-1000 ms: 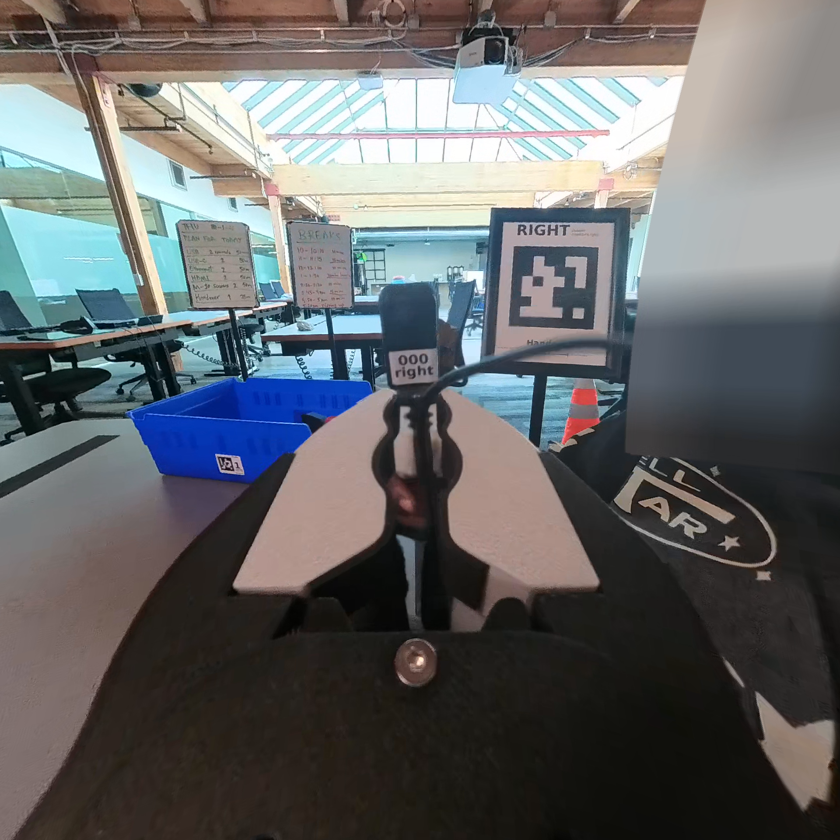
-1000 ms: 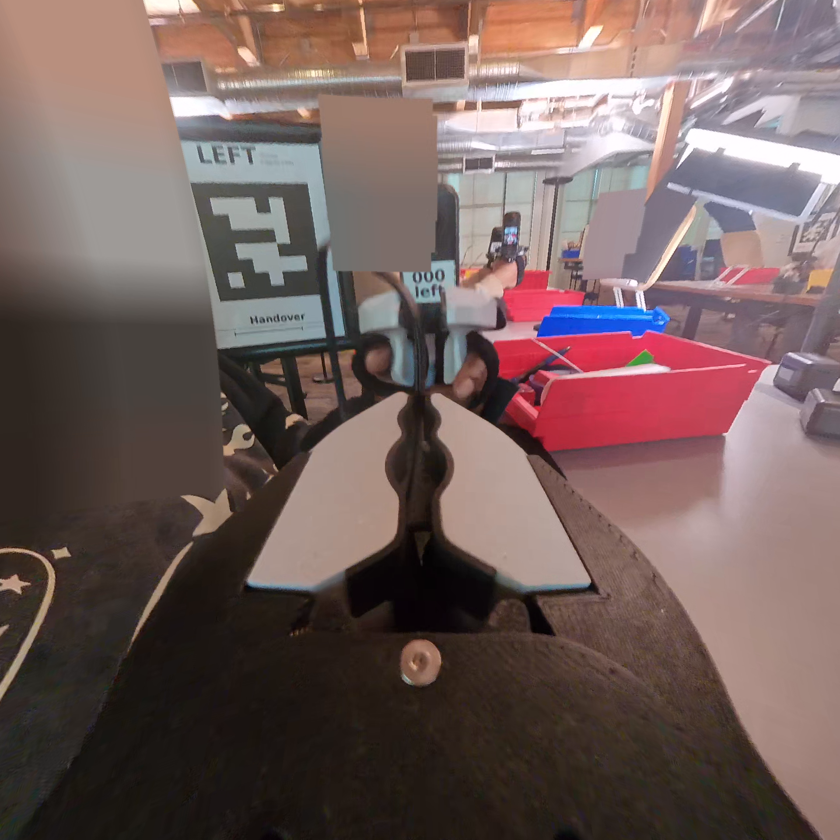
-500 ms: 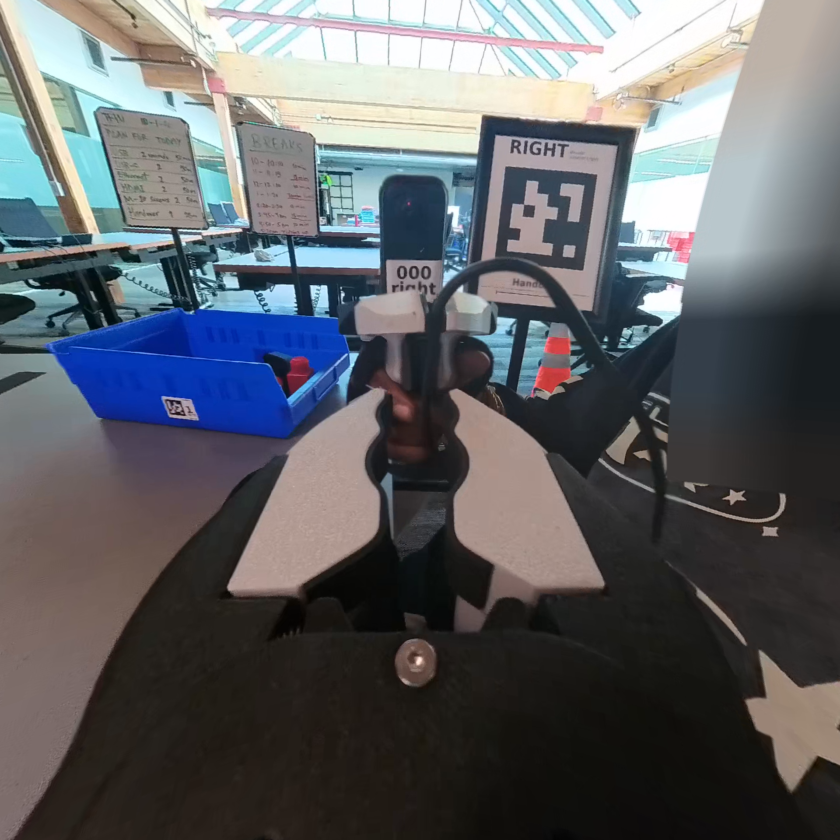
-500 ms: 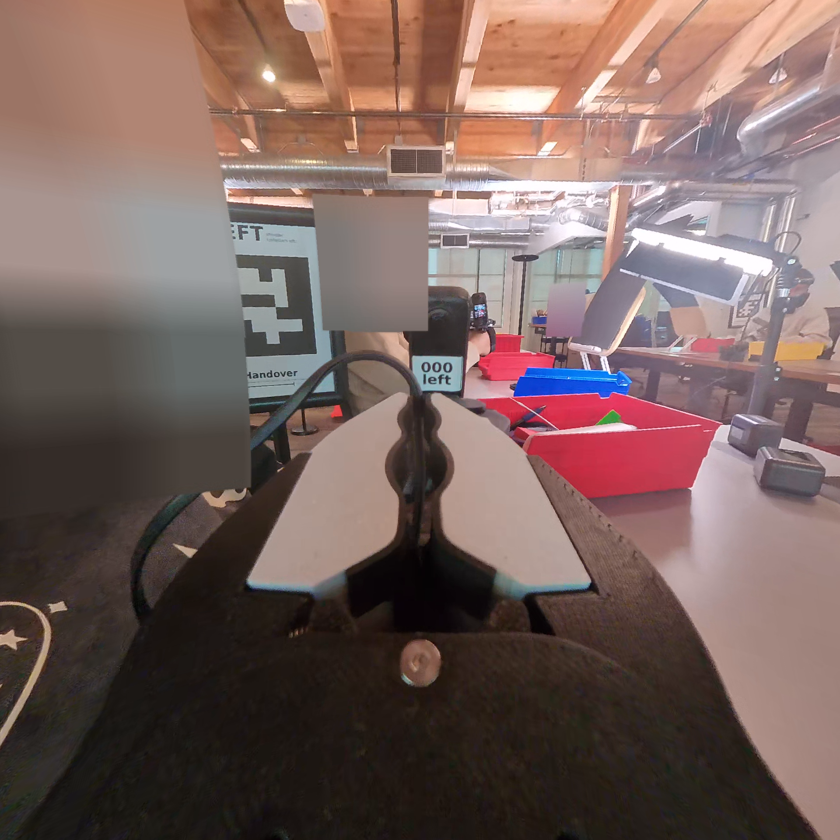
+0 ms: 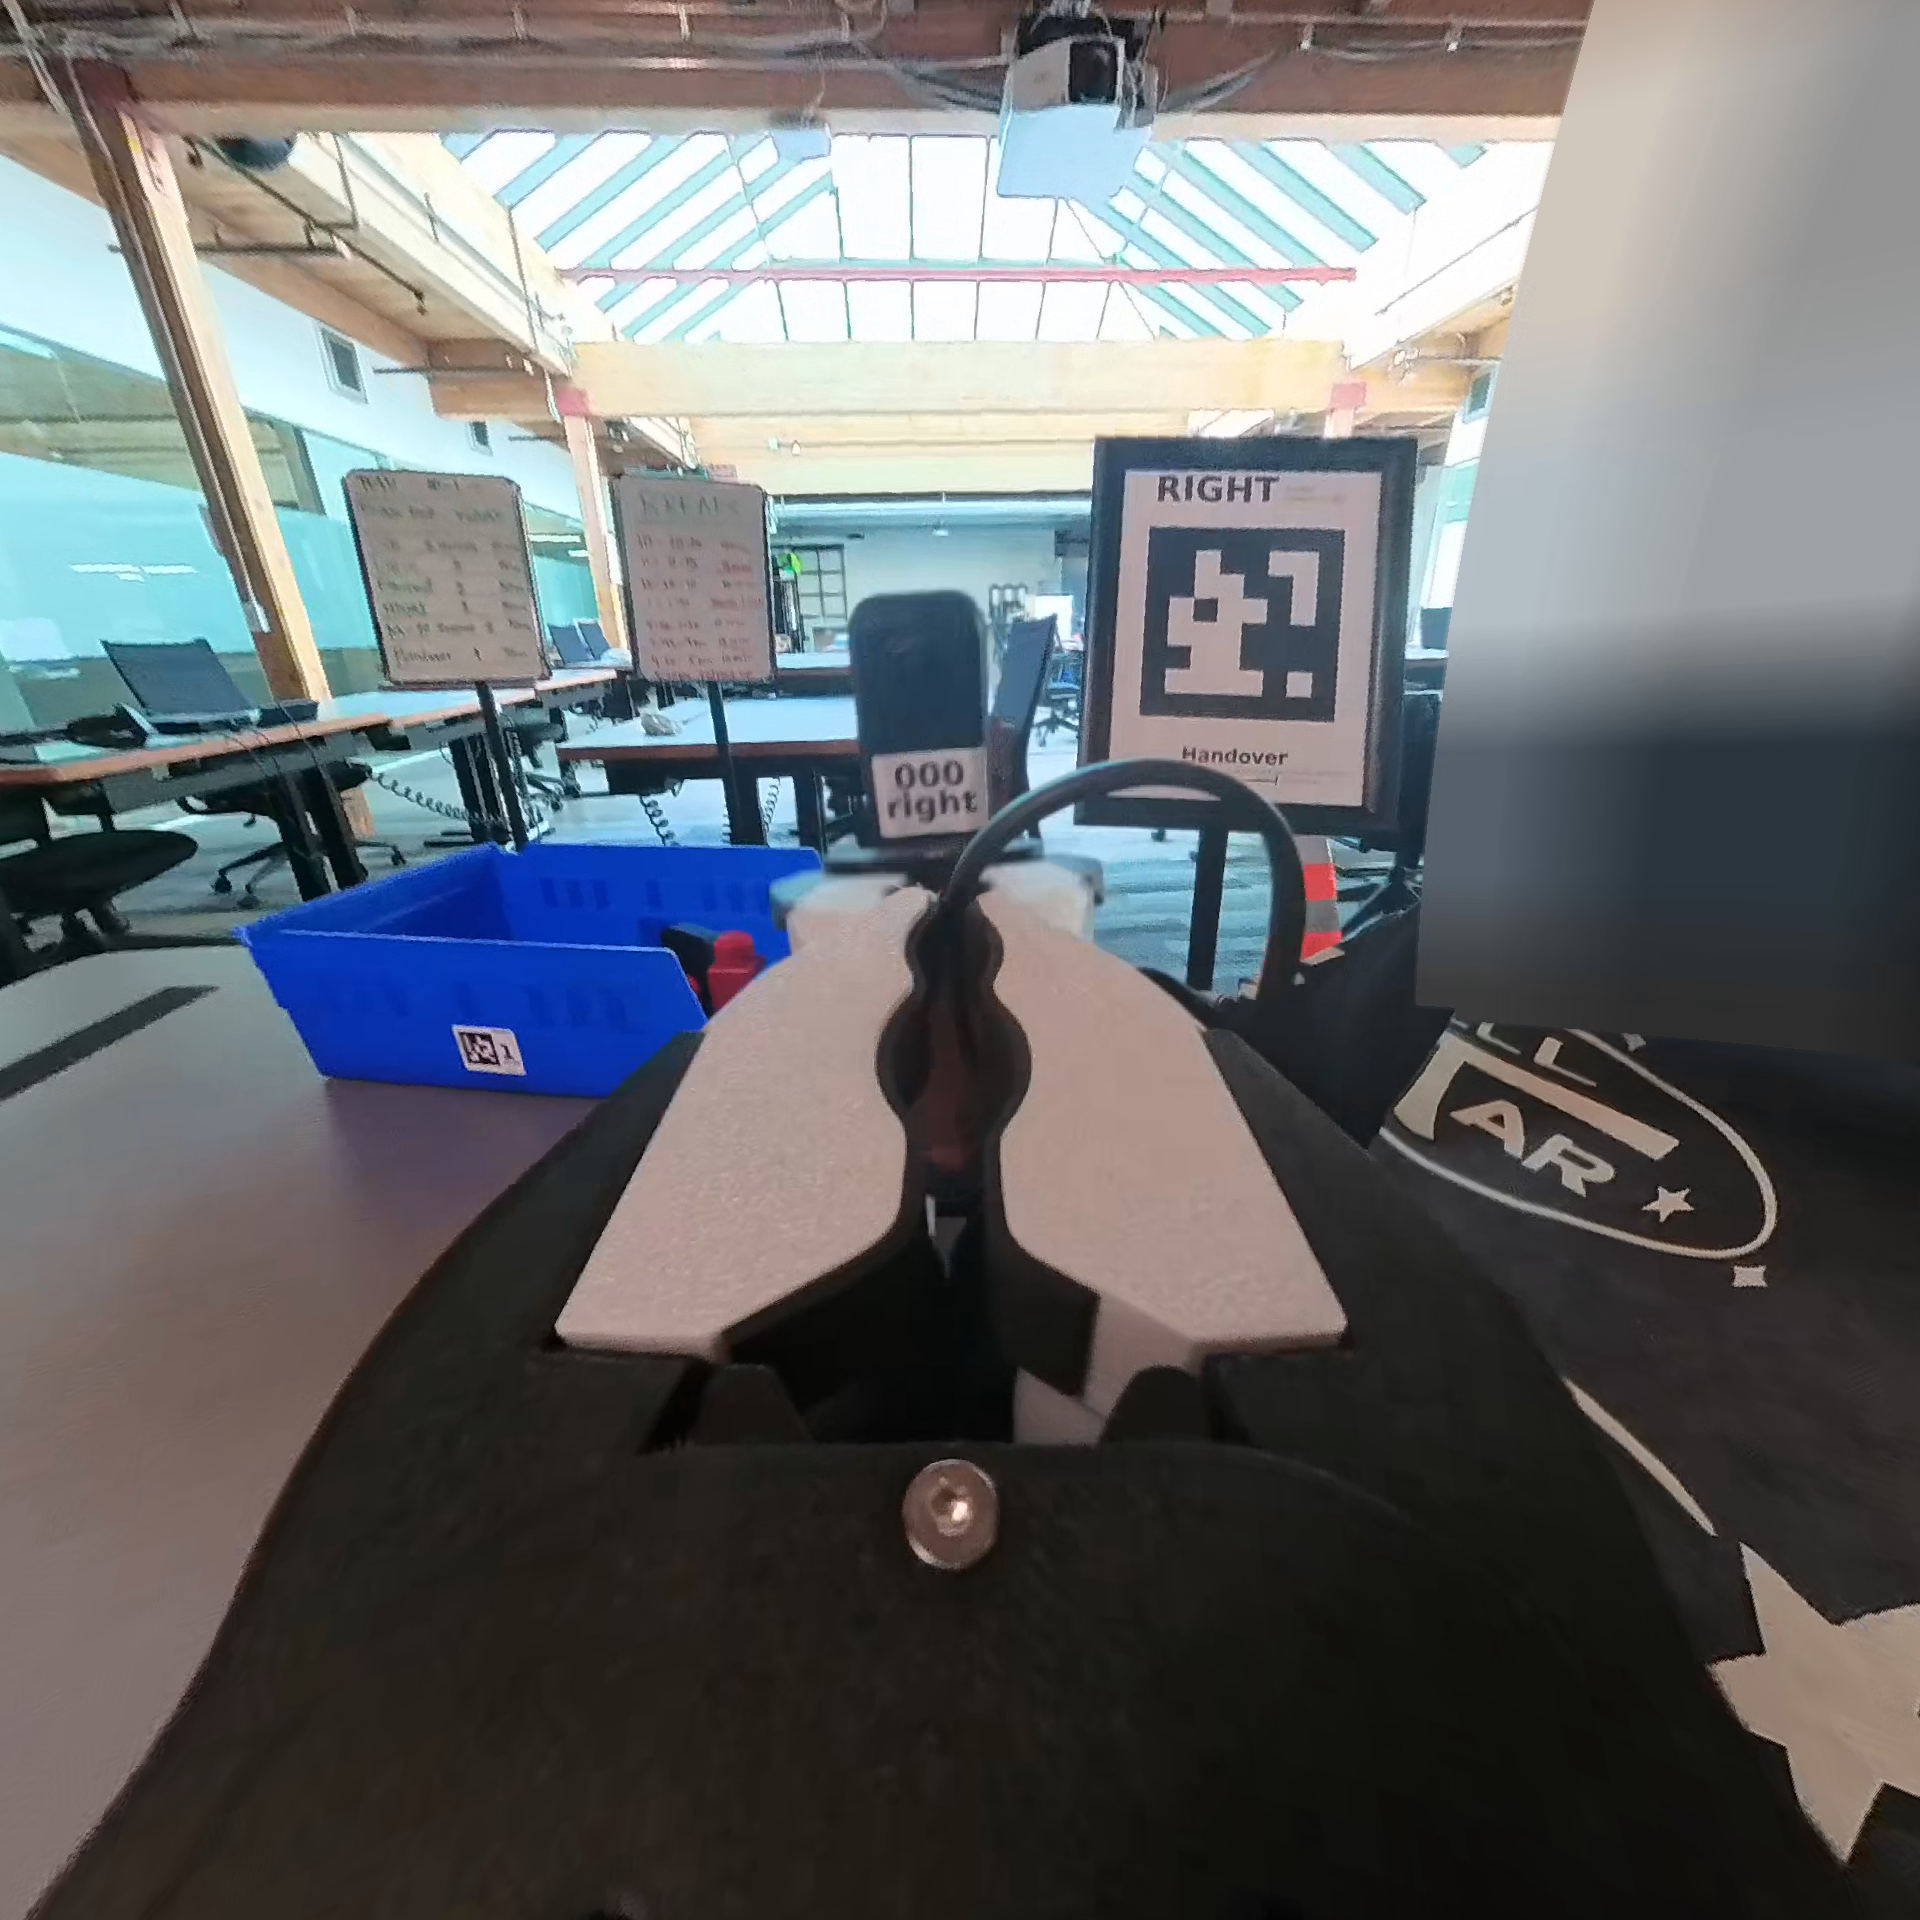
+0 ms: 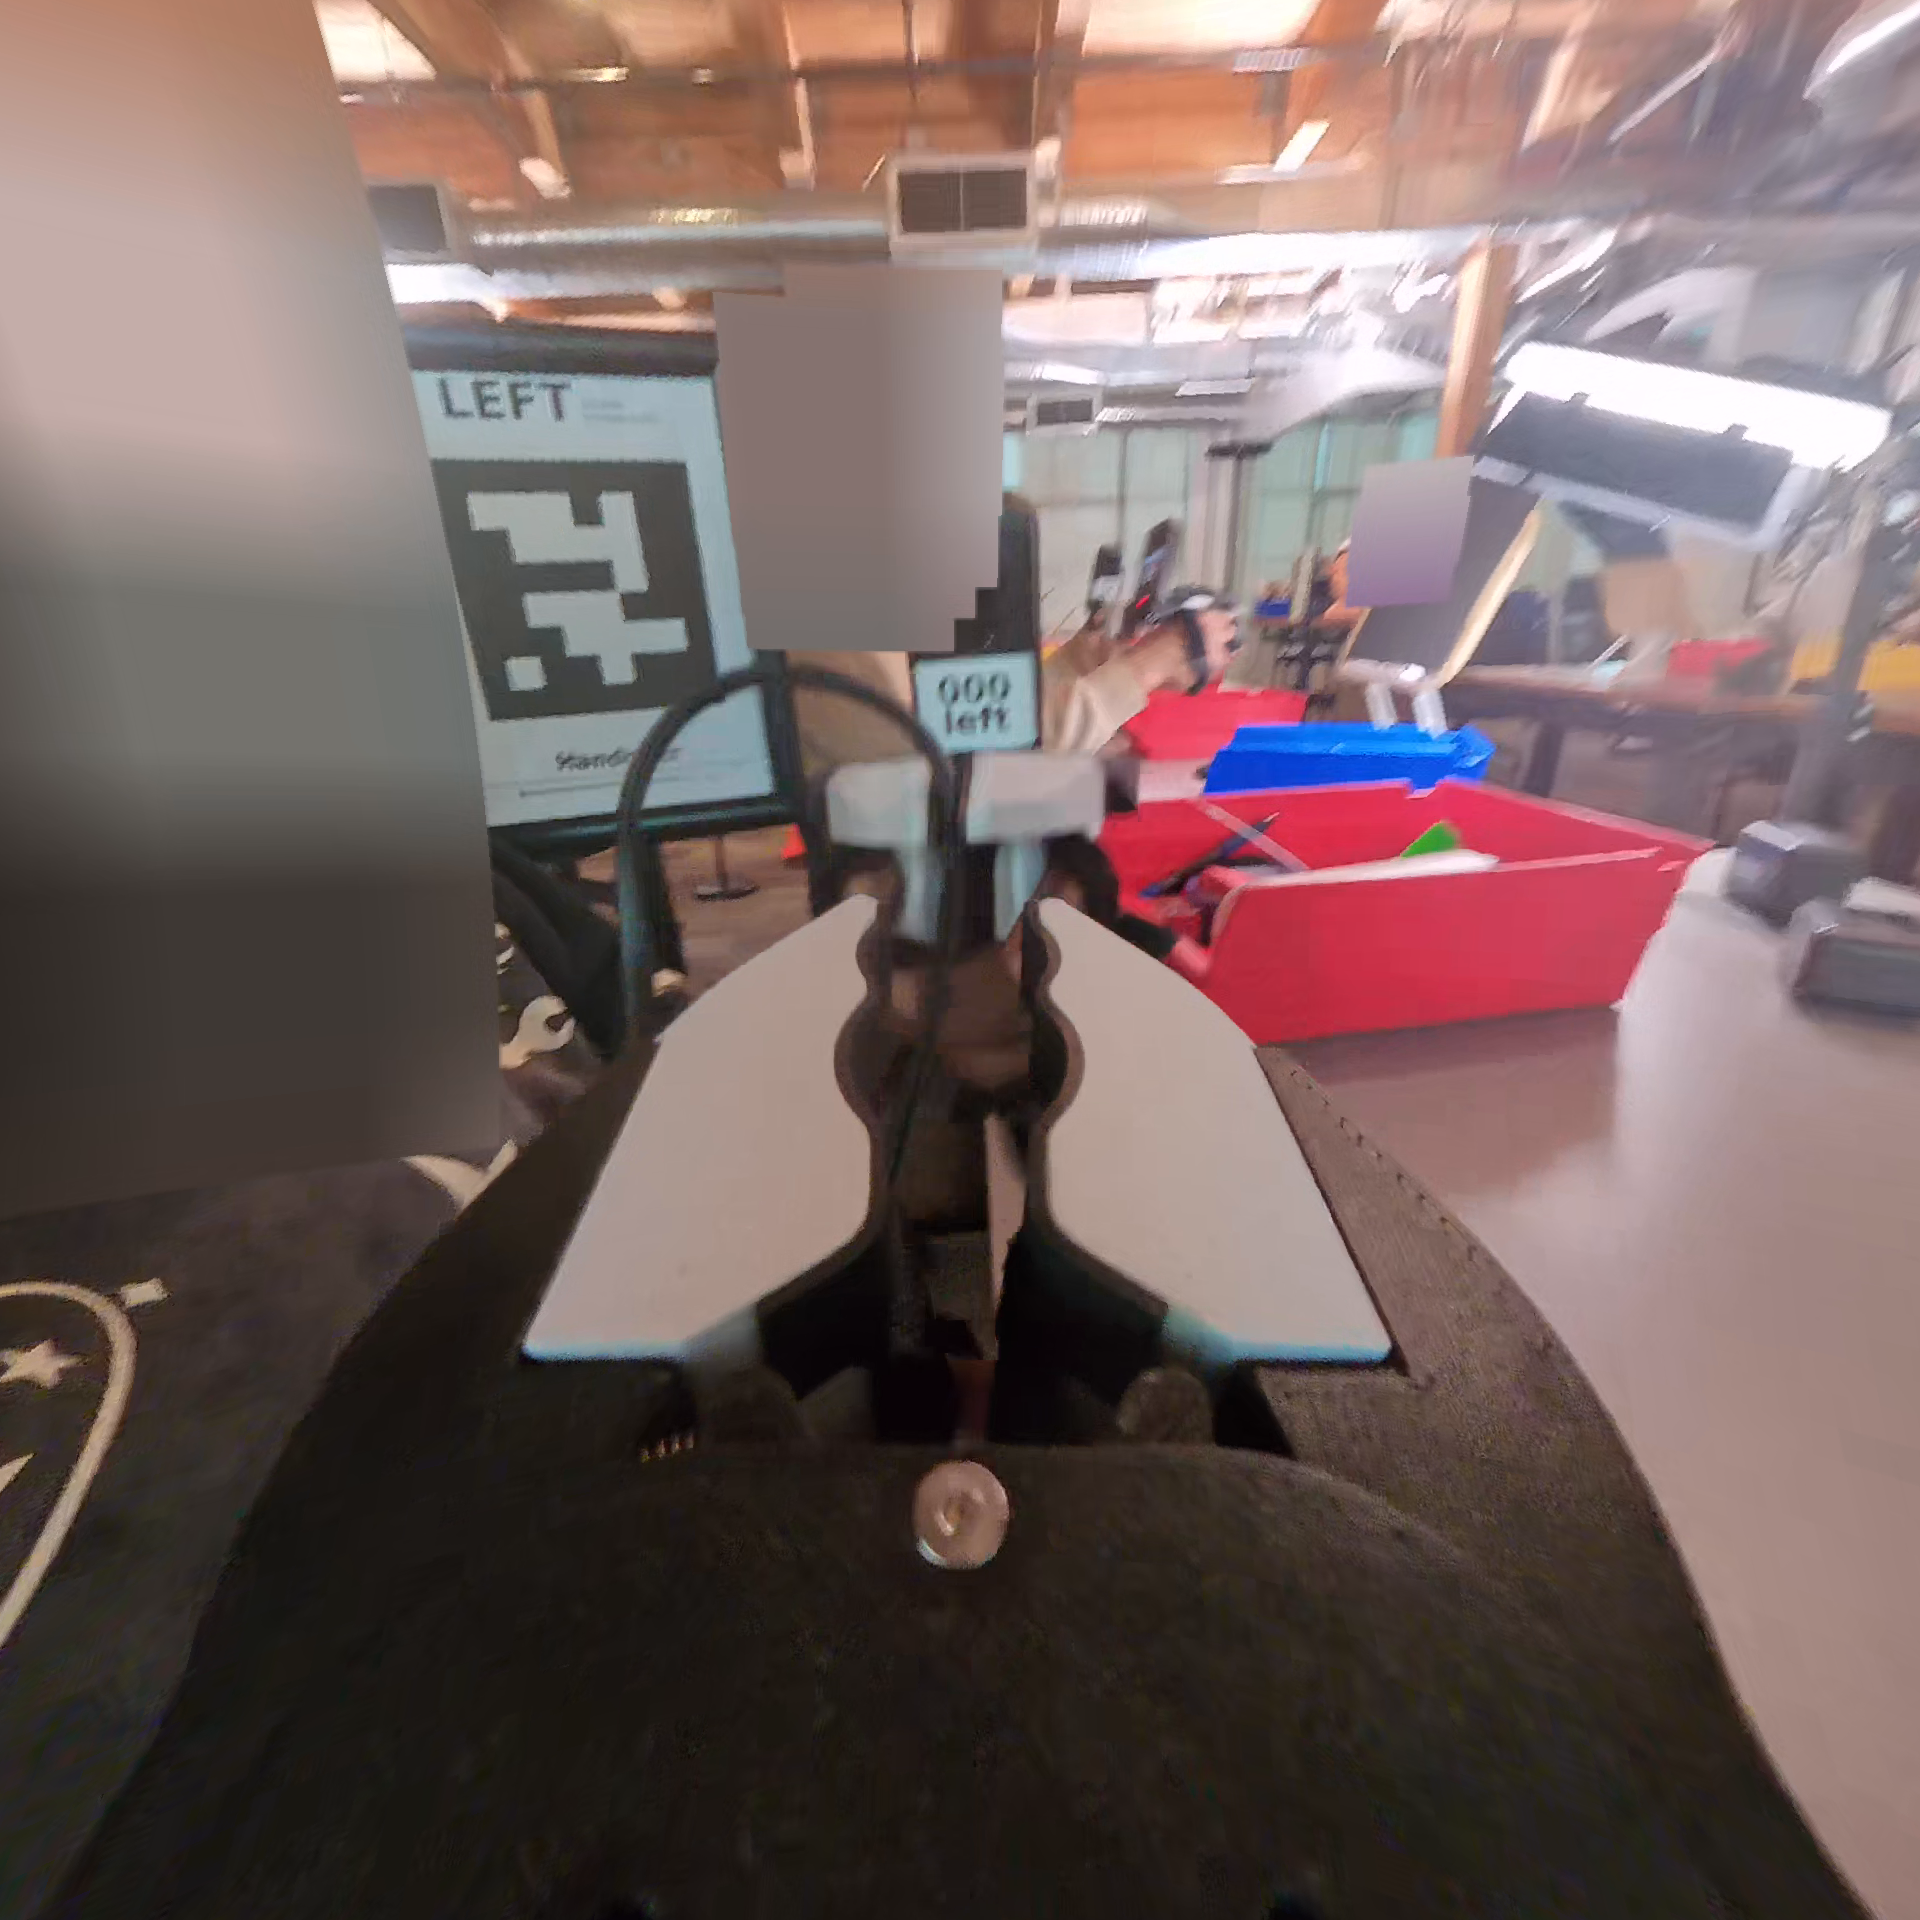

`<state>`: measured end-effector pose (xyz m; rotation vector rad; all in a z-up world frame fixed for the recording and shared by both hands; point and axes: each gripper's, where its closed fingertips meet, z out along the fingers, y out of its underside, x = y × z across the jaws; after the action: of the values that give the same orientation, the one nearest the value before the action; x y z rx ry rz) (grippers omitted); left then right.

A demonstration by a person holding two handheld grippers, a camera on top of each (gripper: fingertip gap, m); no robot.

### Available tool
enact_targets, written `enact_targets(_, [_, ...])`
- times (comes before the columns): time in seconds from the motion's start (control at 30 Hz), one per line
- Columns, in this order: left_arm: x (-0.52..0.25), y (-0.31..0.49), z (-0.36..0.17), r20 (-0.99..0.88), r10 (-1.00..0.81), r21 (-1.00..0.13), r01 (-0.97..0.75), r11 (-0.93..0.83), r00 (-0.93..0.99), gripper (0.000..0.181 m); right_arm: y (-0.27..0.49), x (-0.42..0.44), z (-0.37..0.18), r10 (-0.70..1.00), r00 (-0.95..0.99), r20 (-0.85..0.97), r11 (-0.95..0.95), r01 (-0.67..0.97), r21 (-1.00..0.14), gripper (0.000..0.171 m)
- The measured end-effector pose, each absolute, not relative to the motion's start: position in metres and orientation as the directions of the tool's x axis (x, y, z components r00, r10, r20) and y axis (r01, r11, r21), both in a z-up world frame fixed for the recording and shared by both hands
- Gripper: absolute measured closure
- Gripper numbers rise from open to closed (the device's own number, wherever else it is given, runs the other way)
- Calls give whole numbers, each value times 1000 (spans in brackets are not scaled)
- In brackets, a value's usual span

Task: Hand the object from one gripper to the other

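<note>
Pinching black cable (image 5: 1143, 769) — left gripper (image 5: 940, 904); right gripper (image 6: 956, 925) parted.

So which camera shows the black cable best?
Left wrist view: it's sharp, and the black cable loops up clearly from the left hand-held gripper and its closed tips. Right wrist view shows the same loop, but motion-blurred.

The cable (image 5: 1242, 821) is showing black. The left gripper (image 5: 951, 914) is wearing white fingers (image 5: 790, 1122) on a black body. The bin (image 5: 457, 997) at the table's (image 5: 156, 1247) far edge is looking blue; another bin (image 6: 1434, 935) is red.
</note>
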<state>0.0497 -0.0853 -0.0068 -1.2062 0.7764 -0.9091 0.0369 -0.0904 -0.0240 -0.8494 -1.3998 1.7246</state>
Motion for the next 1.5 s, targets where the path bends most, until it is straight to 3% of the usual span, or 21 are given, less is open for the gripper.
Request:
enact_targets(0.13, [45,-92,2,-58,-892,-973,174,151,449,178,-105,33,-42,809,-582,-82,-123,-30,-992,153])
enact_targets(0.2, [46,-95,5,-65,-894,-969,184,162,444,177,-105,32,-44,817,-574,-58,-99,-41,-994,164])
enact_targets(0.3, [47,-96,8,-75,-892,-963,199,181,445,173,-106,34,-41,816,-576,-45,-93,-55,-994,166])
enact_targets(0.67, [54,-74,-30,-35,-878,-997,40,61,477,158,-85,43,-7,894,-447,35,-94,-262,-960,167])
enact_targets(0.9, [65,-72,-44,-113,-867,-993,-74,87,485,176,-87,44,-2,915,-395,83,-41,-296,-954,167])
enact_targets(1.17, [50,-88,-7,-77,-899,-978,143,153,432,177,-83,45,-6,892,-452,25,-113,-275,-955,147])
enact_targets(1.43, [56,-108,5,-45,-952,-962,245,124,304,176,-110,31,-33,821,-571,2,-126,-185,-975,148])
enact_targets(1.5, [58,-110,4,-51,-954,-962,242,127,296,176,-115,33,-34,810,-586,23,-106,-186,-977,157])
